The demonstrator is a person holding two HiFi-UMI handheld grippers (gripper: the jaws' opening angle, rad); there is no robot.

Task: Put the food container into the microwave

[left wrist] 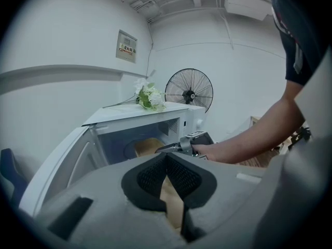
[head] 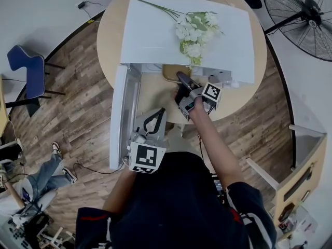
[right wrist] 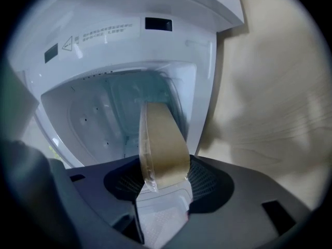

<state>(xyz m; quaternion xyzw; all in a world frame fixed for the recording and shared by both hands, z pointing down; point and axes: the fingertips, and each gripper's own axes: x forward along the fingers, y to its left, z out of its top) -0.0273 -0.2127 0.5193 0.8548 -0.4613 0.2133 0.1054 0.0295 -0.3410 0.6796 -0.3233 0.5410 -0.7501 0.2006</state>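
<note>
A white microwave (head: 187, 35) stands on a round wooden table (head: 111, 25) with its door (head: 124, 118) swung open to the left. My right gripper (head: 184, 84) is shut on the food container (right wrist: 161, 139), a tan box with a clear lid, held by its near edge. The container (head: 171, 72) reaches into the microwave's open mouth, above the cavity floor (right wrist: 93, 113). In the left gripper view the container (left wrist: 148, 147) shows inside the cavity, with the right gripper (left wrist: 171, 148) behind it. My left gripper (head: 158, 113) hangs beside the open door, its fingertips together and nothing between them.
White flowers (head: 194, 32) lie on top of the microwave. A standing fan (head: 306, 14) is at the far right, a blue chair (head: 28, 69) at the left, and a wooden cabinet (head: 303, 175) at the lower right. The open door juts past the table's edge.
</note>
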